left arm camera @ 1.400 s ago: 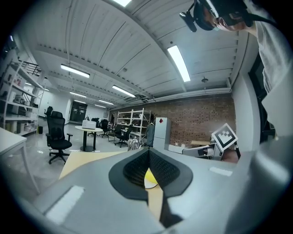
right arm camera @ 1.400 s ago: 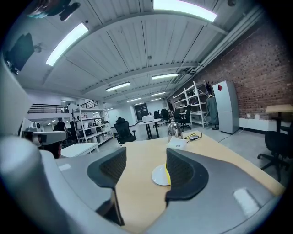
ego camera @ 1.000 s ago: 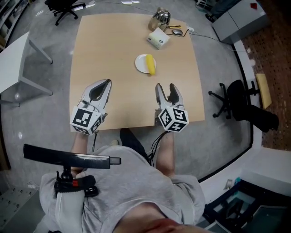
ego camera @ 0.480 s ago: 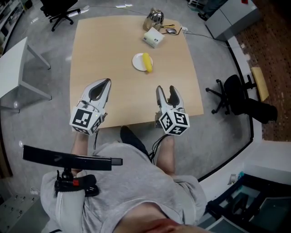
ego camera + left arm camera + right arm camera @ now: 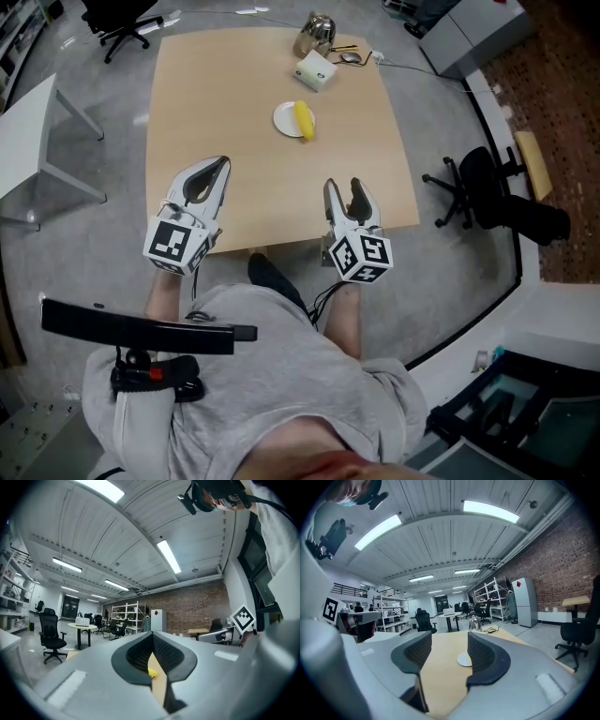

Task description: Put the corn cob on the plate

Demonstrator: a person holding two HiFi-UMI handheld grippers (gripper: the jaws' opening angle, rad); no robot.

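Observation:
The yellow corn cob [image 5: 303, 119] lies across a small white plate [image 5: 286, 119] in the far half of the tan table [image 5: 262, 187]. Both grippers hover over the table's near edge, far short of the plate. My left gripper [image 5: 222, 165] has its tips together and holds nothing. In the left gripper view [image 5: 152, 637] a sliver of the corn cob [image 5: 153, 671] shows through its pads. My right gripper [image 5: 342, 186] is open and empty. Its jaws have just been closing a little. In the right gripper view [image 5: 449, 641] the plate [image 5: 463, 659] sits far ahead, partly behind the right pad.
A white box [image 5: 316, 70], a shiny metal vessel [image 5: 317, 36] and dark cables [image 5: 354, 57] sit at the table's far edge. A black office chair [image 5: 487, 202] stands to the right. A white side table [image 5: 28, 122] is at the left, with another chair [image 5: 122, 14] beyond it.
Both grippers have drawn back from the plate toward the table's near edge, so the plate and corn now lie farther off. The right jaws look slightly narrower.

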